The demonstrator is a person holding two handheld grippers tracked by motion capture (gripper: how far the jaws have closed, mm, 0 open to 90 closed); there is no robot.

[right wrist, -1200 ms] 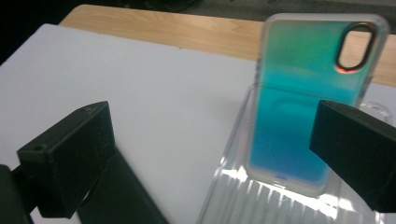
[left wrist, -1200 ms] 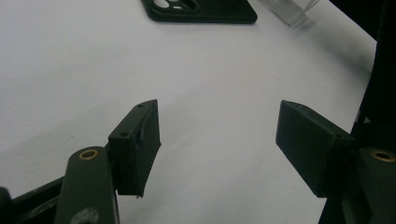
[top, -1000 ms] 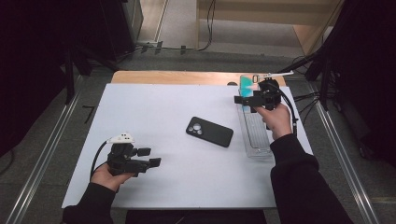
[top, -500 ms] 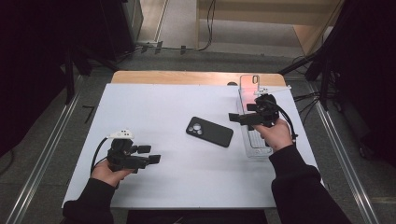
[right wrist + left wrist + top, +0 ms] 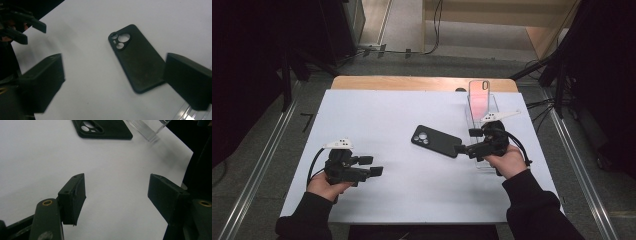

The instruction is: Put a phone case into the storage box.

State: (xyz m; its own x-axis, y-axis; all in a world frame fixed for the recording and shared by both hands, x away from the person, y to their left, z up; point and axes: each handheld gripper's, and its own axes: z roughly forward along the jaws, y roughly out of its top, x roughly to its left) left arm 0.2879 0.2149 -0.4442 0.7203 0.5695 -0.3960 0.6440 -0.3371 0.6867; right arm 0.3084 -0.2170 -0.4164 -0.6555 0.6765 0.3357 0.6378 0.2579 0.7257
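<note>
The right gripper [image 5: 464, 141], jaws wide and empty, hovers low just beside the near end of a black phone case [image 5: 436, 141] lying flat on the white table [image 5: 377, 115]. A flat case gives little edge: the jaws may slide it away or push it. A clear rack [image 5: 486, 166] under the hand could get knocked. The left gripper [image 5: 374, 166] idles, jaws apart and empty.
</note>
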